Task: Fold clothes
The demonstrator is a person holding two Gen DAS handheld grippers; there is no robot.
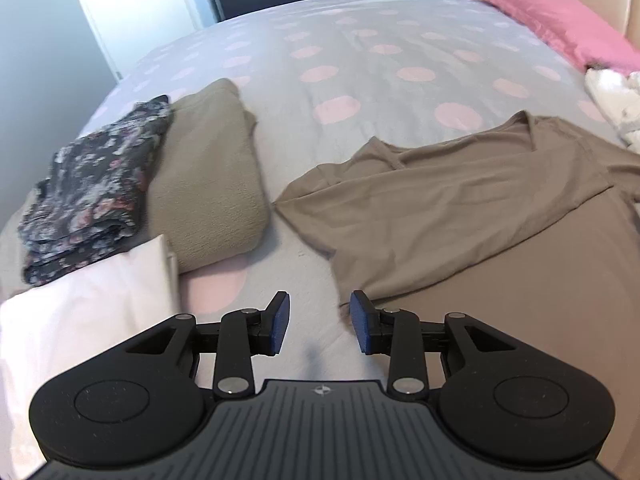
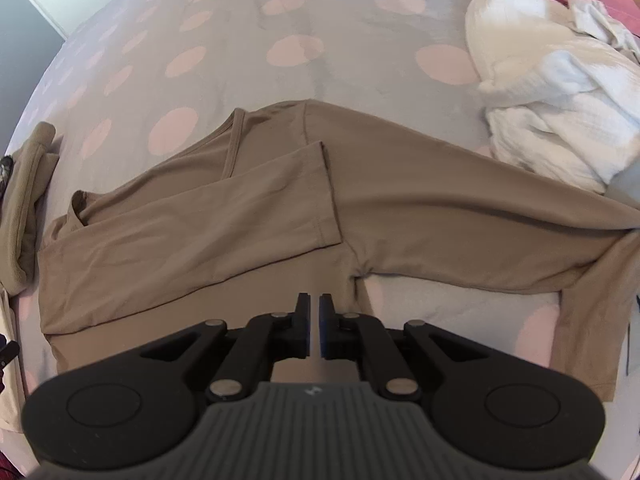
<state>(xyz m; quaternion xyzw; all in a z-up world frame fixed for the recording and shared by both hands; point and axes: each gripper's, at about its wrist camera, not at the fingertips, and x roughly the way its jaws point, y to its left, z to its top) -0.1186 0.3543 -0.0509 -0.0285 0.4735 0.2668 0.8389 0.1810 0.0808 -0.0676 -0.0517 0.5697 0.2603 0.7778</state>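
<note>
A tan long-sleeved shirt (image 1: 480, 216) lies spread on the bed; in the right wrist view (image 2: 248, 216) one sleeve is folded across its chest and the other sleeve (image 2: 500, 232) stretches out to the right. My left gripper (image 1: 319, 312) is open and empty, just above the bedspread at the shirt's left edge. My right gripper (image 2: 314, 312) is shut with nothing between its pads, hovering over the shirt's lower body near the armpit.
Folded clothes lie at the left: a floral garment (image 1: 92, 192), an olive sweater (image 1: 208, 176) and a white piece (image 1: 80, 320). A heap of white garments (image 2: 552, 88) lies at the right by a pink pillow (image 1: 560, 20). The bedspread (image 1: 340, 60) is grey with pink dots.
</note>
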